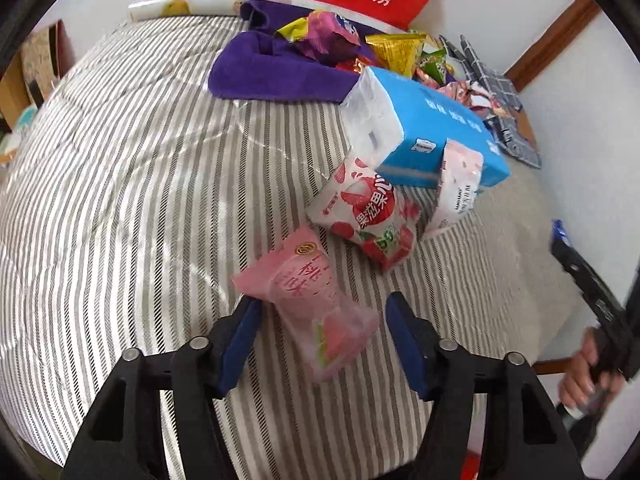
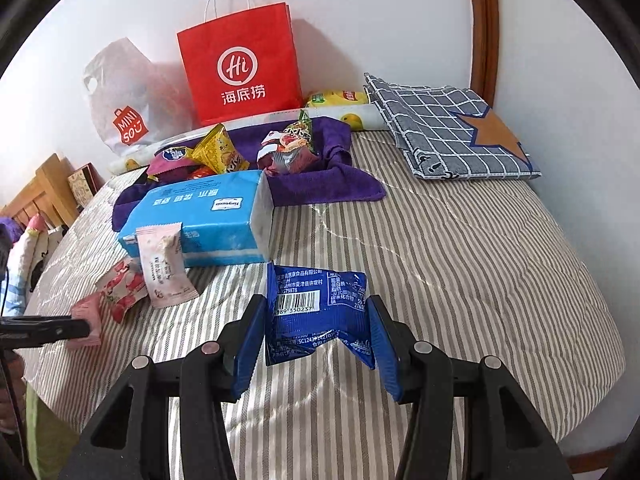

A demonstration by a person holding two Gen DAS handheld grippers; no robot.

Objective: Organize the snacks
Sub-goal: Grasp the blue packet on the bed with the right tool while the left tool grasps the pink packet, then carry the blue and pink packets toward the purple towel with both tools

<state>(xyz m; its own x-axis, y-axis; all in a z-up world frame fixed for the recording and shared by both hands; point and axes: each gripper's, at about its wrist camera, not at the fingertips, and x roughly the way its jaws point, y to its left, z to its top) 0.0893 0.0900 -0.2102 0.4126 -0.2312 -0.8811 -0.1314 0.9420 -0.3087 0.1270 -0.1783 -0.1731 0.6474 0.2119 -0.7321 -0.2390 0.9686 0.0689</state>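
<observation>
My left gripper [image 1: 320,314] is open, its blue pads on either side of a pink peach snack packet [image 1: 308,300] lying on the striped bed, not squeezing it. A red-and-white strawberry packet [image 1: 366,212] and a pale pink packet [image 1: 454,188] lie beyond it against a blue tissue pack [image 1: 436,128]. My right gripper [image 2: 316,320] is shut on a blue snack packet [image 2: 320,312] held just above the bed. Several snacks [image 2: 224,152] are piled on a purple towel [image 2: 332,184] behind the tissue pack. The left gripper also shows at the left edge of the right wrist view [image 2: 60,330].
A red paper bag [image 2: 240,68] and a white Miniso plastic bag [image 2: 128,112] stand against the wall. A folded checked cloth [image 2: 448,128] lies at the back right of the striped bed [image 2: 480,260]. A wooden headboard [image 2: 36,192] is at far left.
</observation>
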